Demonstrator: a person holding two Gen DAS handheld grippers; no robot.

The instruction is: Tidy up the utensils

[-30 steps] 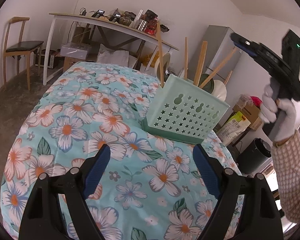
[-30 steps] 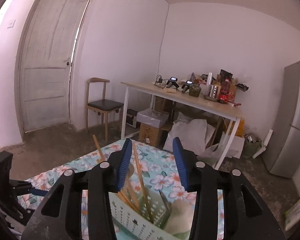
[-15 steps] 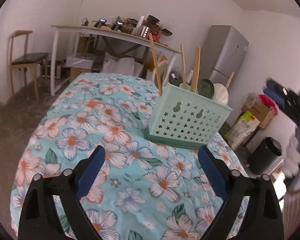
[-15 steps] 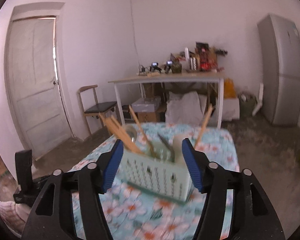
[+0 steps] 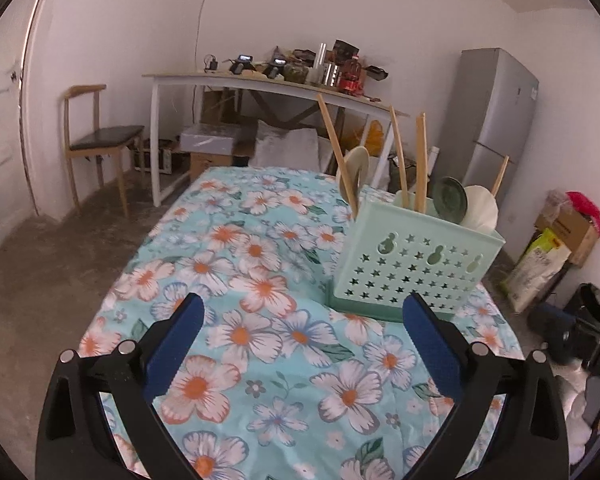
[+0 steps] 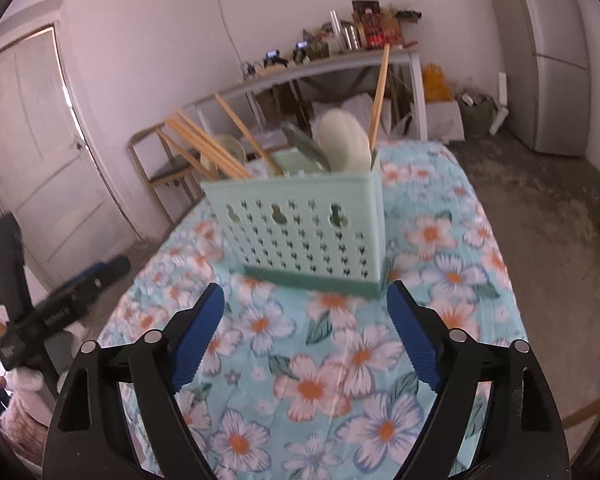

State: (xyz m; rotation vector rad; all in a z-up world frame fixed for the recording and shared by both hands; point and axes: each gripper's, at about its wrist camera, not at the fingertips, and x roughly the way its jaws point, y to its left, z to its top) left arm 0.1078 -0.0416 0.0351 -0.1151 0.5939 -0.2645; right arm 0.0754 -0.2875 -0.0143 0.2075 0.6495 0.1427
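Right gripper above floral-clothed worktop, jaws opening with nothing between; mint perforated basket just beyond, upright, holding wooden chopsticks and spoons.

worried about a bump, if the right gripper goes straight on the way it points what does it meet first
Probably the green basket. The right gripper is empty, its jaws opening, and points at the basket's holed wall. Being angled downward, it might touch the floral cloth just short of it; depth is unclear.
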